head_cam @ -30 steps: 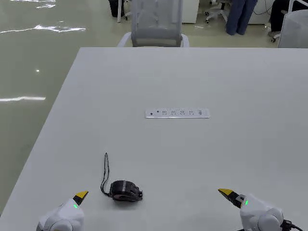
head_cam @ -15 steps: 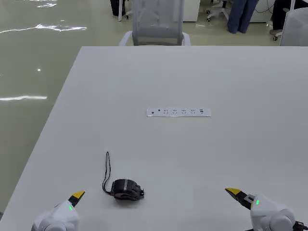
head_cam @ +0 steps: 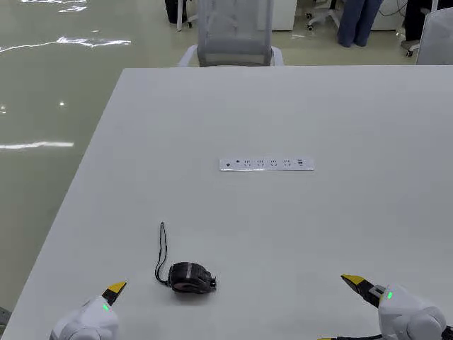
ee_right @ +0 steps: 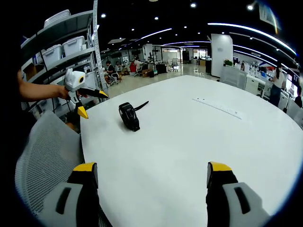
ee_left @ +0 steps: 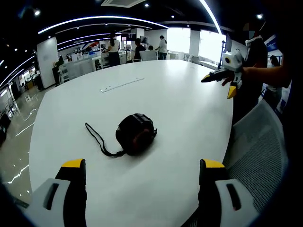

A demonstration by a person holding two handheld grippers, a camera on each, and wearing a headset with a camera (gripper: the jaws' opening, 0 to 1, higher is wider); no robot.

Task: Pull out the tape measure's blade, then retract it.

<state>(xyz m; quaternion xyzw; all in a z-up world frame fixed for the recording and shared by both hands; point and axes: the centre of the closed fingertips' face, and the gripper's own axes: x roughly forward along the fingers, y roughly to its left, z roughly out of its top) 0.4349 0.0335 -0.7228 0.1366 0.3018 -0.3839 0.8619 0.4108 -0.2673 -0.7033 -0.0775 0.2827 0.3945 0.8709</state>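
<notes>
Still untouched, the rounded black tape measure [head_cam: 190, 276] with its thin cord lies near the smooth white counter's [head_cam: 283, 106] near left corner; left gripper [ee_left: 143, 163] and right gripper [ee_right: 151, 166] stay spread wide

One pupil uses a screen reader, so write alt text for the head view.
A closed black tape measure with a wrist cord lies untouched near the front of a white table. The left gripper is at the bottom left and the right gripper at the bottom right, both clear of it. A power strip lies mid-table.
</notes>
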